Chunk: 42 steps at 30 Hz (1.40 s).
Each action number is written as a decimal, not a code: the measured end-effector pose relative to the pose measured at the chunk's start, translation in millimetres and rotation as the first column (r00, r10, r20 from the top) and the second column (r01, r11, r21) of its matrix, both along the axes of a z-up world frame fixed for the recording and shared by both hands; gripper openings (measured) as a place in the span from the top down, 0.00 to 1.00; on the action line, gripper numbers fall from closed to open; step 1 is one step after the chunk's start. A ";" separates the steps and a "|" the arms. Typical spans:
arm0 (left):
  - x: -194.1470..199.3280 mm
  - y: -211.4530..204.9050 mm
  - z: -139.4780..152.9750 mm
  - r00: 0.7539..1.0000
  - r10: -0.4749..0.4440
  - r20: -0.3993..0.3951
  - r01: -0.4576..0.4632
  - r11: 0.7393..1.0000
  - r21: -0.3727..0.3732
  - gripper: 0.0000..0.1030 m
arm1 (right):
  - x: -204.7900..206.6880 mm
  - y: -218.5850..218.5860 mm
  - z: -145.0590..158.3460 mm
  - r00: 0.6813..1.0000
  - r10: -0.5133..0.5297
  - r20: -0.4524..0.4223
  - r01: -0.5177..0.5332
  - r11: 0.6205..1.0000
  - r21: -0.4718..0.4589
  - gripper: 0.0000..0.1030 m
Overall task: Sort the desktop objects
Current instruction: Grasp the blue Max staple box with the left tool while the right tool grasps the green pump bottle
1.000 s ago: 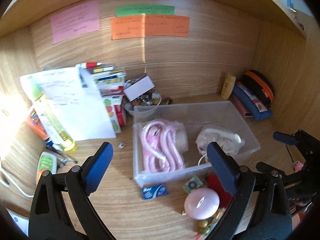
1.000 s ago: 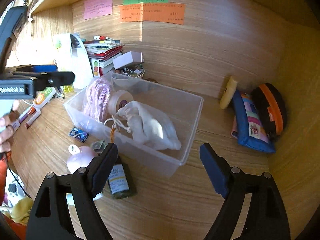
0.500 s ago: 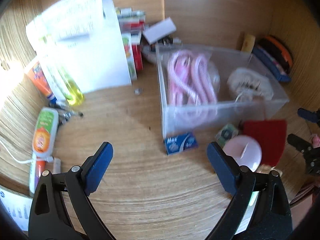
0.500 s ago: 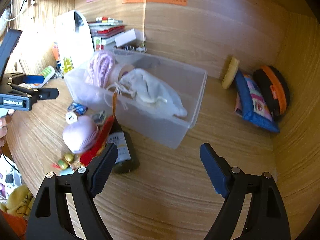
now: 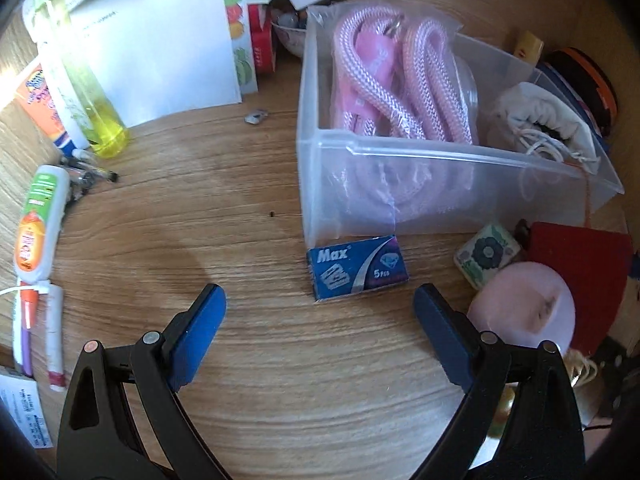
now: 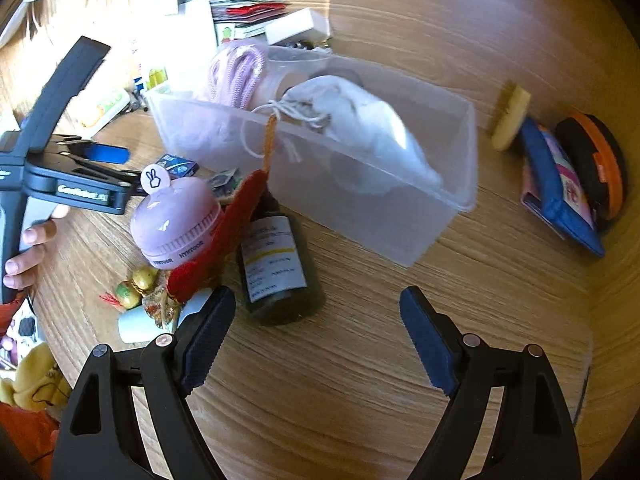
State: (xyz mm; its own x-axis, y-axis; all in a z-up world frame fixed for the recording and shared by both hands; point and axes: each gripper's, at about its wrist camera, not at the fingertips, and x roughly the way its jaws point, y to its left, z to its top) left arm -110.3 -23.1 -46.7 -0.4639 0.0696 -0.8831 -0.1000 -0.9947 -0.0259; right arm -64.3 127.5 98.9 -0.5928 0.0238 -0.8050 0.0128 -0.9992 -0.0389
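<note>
A clear plastic bin (image 5: 400,168) holds a pink rope (image 5: 384,80) and a white drawstring pouch (image 5: 540,128). A small blue "Max" box (image 5: 356,268) lies on the desk just in front of the bin. My left gripper (image 5: 320,300) is open and empty, just short of that box. In the right wrist view the bin (image 6: 360,184) stands ahead, with a dark bottle (image 6: 276,264) lying against its front. My right gripper (image 6: 316,304) is open and empty, just short of the bottle. The left gripper also shows at the left of the right wrist view (image 6: 104,156).
A pink round gadget (image 5: 524,312), a red felt piece (image 5: 580,260) and a small floral tile (image 5: 486,254) lie right of the blue box. Tubes and pens (image 5: 38,224) lie at the left, books and paper (image 5: 152,40) behind. Pouches (image 6: 560,184) lean at the right wall.
Both grippers have tilted down and moved closer to the desk. The left one has closed in on the blue box, the right one on the dark bottle. Both stayed open.
</note>
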 end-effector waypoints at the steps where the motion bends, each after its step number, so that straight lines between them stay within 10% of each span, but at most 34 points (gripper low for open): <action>1: -0.7 1.3 -0.1 1.000 -0.002 -0.009 0.002 1.000 -0.001 0.07 | -1.2 -1.2 -0.9 1.000 0.007 0.001 -0.007 1.000 -0.007 0.20; 8: -3.6 2.9 -2.1 1.000 -0.012 -0.025 0.013 0.999 0.032 0.07 | -11.7 -2.3 -5.7 0.999 0.034 0.009 -0.034 0.999 -0.039 0.23; 14: 1.9 -4.4 -2.2 0.998 0.016 -0.060 -0.013 0.999 0.050 0.22 | -20.2 -4.2 -10.7 0.997 0.065 0.029 -0.063 0.995 -0.076 0.56; 24: 18.4 -0.4 -3.0 0.995 -0.017 -0.101 0.024 0.998 0.061 0.53 | -12.0 -11.7 -6.0 0.997 0.080 0.006 -0.080 0.996 -0.050 0.60; 42: 34.4 -11.1 21.5 0.991 0.012 -0.130 -0.008 1.000 0.030 0.72 | 33.9 16.2 30.0 0.994 -0.051 -0.098 0.044 0.996 -0.073 0.63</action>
